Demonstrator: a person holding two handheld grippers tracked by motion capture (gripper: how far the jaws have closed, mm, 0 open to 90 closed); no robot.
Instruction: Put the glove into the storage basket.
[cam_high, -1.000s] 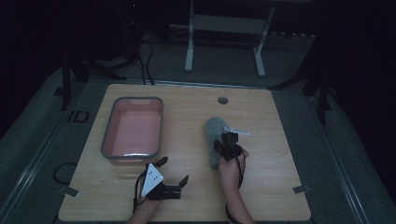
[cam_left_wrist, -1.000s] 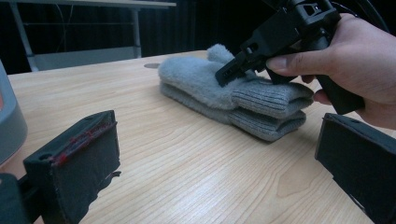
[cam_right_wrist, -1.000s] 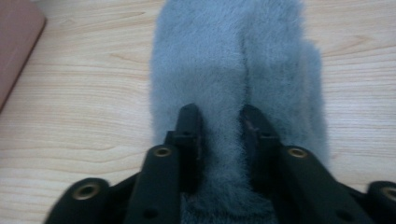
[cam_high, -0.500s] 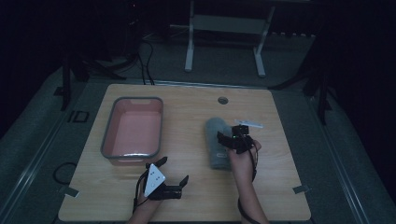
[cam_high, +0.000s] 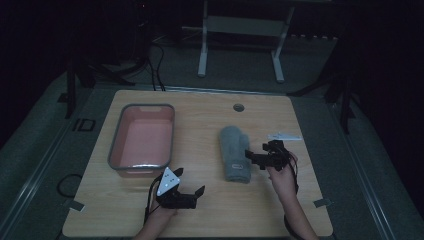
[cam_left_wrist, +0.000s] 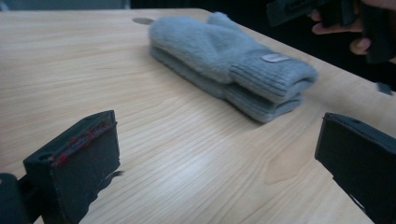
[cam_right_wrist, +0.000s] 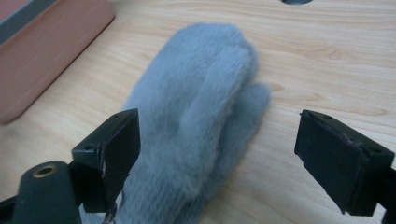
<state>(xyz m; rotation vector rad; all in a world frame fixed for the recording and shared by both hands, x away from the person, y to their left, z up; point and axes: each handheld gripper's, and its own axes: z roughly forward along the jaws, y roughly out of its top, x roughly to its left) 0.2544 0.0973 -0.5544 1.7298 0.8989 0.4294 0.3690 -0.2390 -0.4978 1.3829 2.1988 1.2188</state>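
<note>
Grey mittens (cam_high: 236, 152), a stacked pair, lie flat mid-table, right of the pink bin (cam_high: 143, 140) and well apart from it. Long axis runs roughly front-to-back on the table; ribbed cuffs with the small label point toward you, rounded fingertips point to the far edge near the cable hole (cam_high: 238, 107). In the left gripper view the mittens (cam_left_wrist: 229, 60) sit one on top of the other, edges fairly aligned, thumb on the top one toward the far end.

Your right gripper (cam_high: 261, 157) hovers just beside the cuff end, jaws spread wide, nothing between them. The right gripper view looks along the mittens (cam_right_wrist: 196, 121), one jaw over the fabric and the other over bare wood, so you're lined up off-centre. Your left gripper (cam_high: 192, 192) rests near the front edge, jaws also wide and empty, mittens well ahead of it.

Step looks like the approach to a grasp, not yet closed. Likely next: drop the right gripper lower, centre across the cuff, and close on both layers if you want the pair together; a shallow pinch would probably lift only the top mitten. A small white strip (cam_high: 284, 136) lies right of the mittens, untouched.
</note>
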